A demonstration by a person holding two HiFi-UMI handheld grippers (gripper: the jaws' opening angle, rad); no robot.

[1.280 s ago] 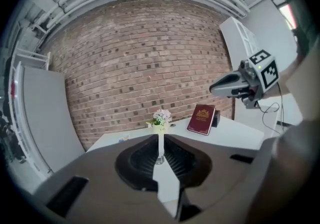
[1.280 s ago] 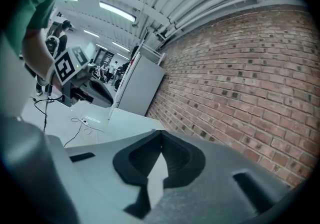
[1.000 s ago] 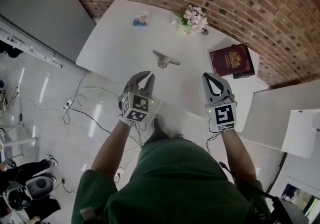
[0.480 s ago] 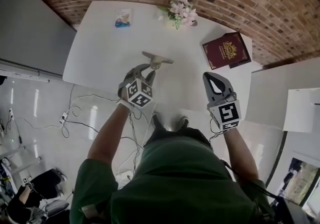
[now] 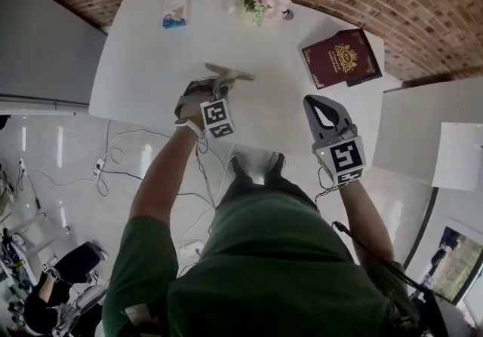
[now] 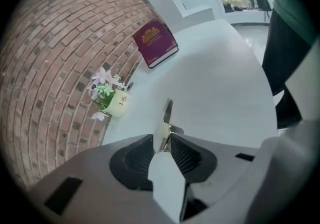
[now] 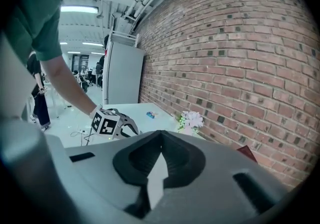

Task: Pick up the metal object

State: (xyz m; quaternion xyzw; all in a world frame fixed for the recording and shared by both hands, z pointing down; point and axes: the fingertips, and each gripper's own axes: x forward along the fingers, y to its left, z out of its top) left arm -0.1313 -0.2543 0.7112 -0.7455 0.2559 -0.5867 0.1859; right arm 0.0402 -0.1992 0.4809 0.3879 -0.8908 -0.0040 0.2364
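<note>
**Head view.** A white table [image 5: 151,64] stands against a brick wall. The left gripper [image 5: 213,90] reaches out over the table, and its tips meet the metal object [image 5: 230,72], a flat piece with a stub under it. The object is in front of the flower pot [image 5: 260,7], on the person's side, near the table's middle. The right gripper [image 5: 317,105] hangs back at the table's near edge, well apart from the pot. A red book [image 5: 341,56] lies to the right of the pot and a small packet [image 5: 174,13] to its left.

**Left gripper view.** The jaws are pressed together on the thin edge of the metal object [image 6: 167,113], which sticks out ahead of them towards the pot. The grasp looks made. Whether the object has left the table cannot be told, so the lift seems to be what is left.

**Right gripper view.** The jaws are together with nothing between them.

**Containers.** The pot is the only one; it holds pale pink flowers [image 6: 102,78] with green leaves.
</note>
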